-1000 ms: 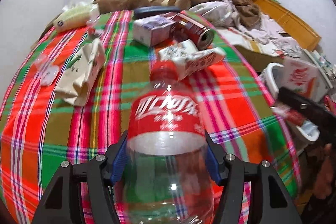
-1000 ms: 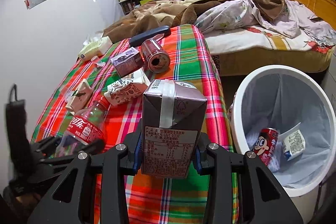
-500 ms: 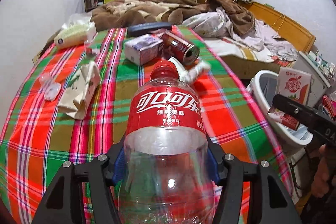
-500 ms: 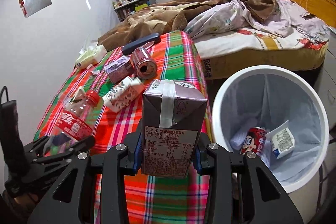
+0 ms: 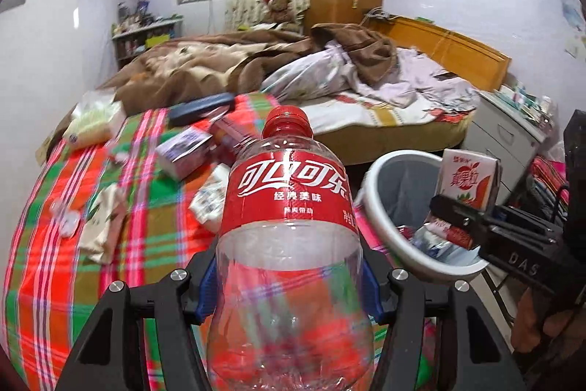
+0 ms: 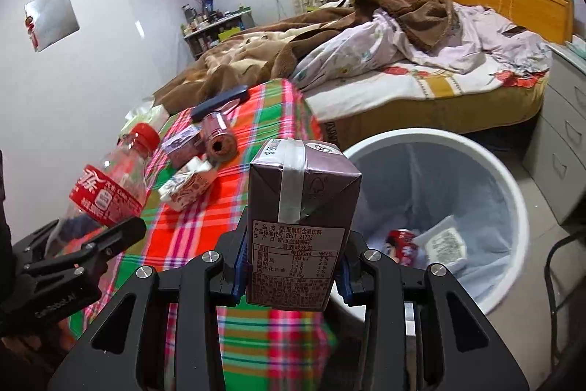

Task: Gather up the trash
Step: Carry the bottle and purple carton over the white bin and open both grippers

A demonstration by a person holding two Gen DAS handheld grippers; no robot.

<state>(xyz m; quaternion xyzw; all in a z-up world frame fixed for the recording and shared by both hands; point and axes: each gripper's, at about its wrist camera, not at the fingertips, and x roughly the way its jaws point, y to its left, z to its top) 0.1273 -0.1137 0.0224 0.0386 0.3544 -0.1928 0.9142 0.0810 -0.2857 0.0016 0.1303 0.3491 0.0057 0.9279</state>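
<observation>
My left gripper (image 5: pixel 289 284) is shut on an empty clear cola bottle (image 5: pixel 289 193) with a red label and cap, held above the plaid table; the bottle also shows in the right wrist view (image 6: pixel 110 193). My right gripper (image 6: pixel 293 273) is shut on a purple drink carton (image 6: pixel 300 218), held at the table's edge beside the white trash bin (image 6: pixel 512 193). In the left wrist view the carton (image 5: pixel 468 178) hangs over the bin's rim (image 5: pixel 370 193). A red can (image 6: pixel 401 244) and a white packet (image 6: pixel 445 242) lie in the bin.
On the plaid tablecloth (image 5: pixel 44 244) lie a purple box (image 5: pixel 183 149), a can (image 6: pixel 219 141), a crumpled white carton (image 6: pixel 186 187), a beige wrapper (image 5: pixel 102 222) and a tissue pack (image 5: pixel 95 123). A bed (image 6: pixel 421 68) stands behind, white drawers (image 6: pixel 564 141) to the right.
Both grippers have risen and swung right toward the bin, each still holding its item. The carton now hangs over the bin's rim, and the bottle is nearer the table's right edge.
</observation>
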